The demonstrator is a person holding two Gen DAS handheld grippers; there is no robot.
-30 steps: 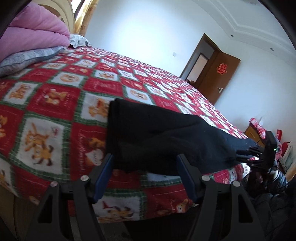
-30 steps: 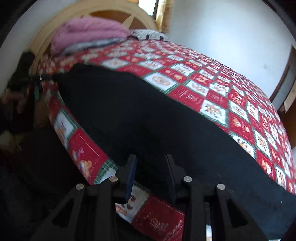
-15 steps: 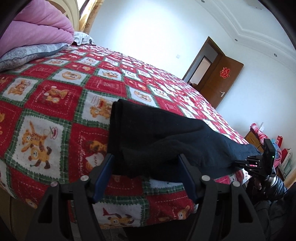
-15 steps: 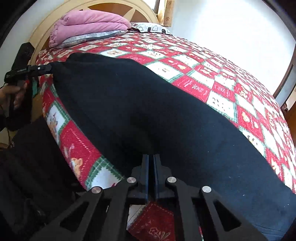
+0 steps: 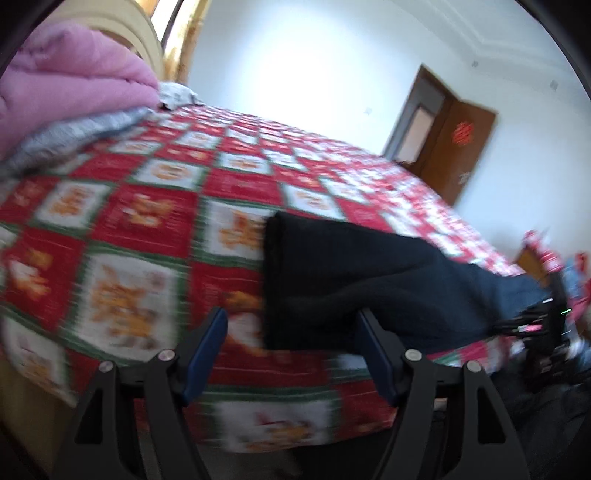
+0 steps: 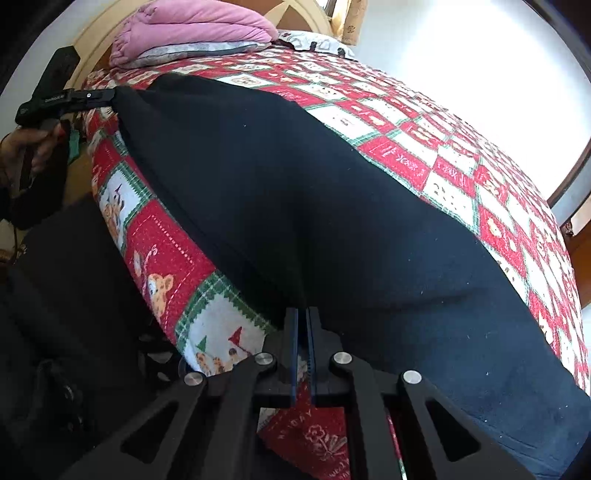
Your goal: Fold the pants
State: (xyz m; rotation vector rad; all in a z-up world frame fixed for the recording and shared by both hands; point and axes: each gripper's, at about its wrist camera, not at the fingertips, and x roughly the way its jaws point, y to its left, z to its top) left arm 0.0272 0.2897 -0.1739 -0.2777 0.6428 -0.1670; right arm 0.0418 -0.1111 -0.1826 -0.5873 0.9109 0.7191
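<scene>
The black pants (image 6: 332, 221) lie stretched along the near edge of the bed (image 6: 424, 147), which is covered by a red, white and green checked blanket (image 5: 147, 229) with cartoon animals.

The right wrist view shows the right tongs (image 6: 303, 325) pressed together on the pants' near edge at 6 o'clock, cloth pinched between the blue pads. At 10 o'clock in this view the left tongs (image 6: 92, 96) reach the far end of the pants, carried by a hand (image 6: 26, 147); from this side-on angle I cannot tell how far apart they stand.

The left wrist view, blurred, settles it: the left tongs (image 5: 291, 332) stand apart, the corner of the pants' end lying between the blue pads without either pad pressing it. The right tongs (image 5: 532, 317) appear there at 3 o'clock, at the other end of the garment.

Only the left view shows the brown door (image 5: 461, 147) at 2 o'clock, bearing a red ornament, in a white wall. Both views show a folded pink quilt (image 6: 199, 26) by the wooden headboard (image 6: 96, 40).
</scene>
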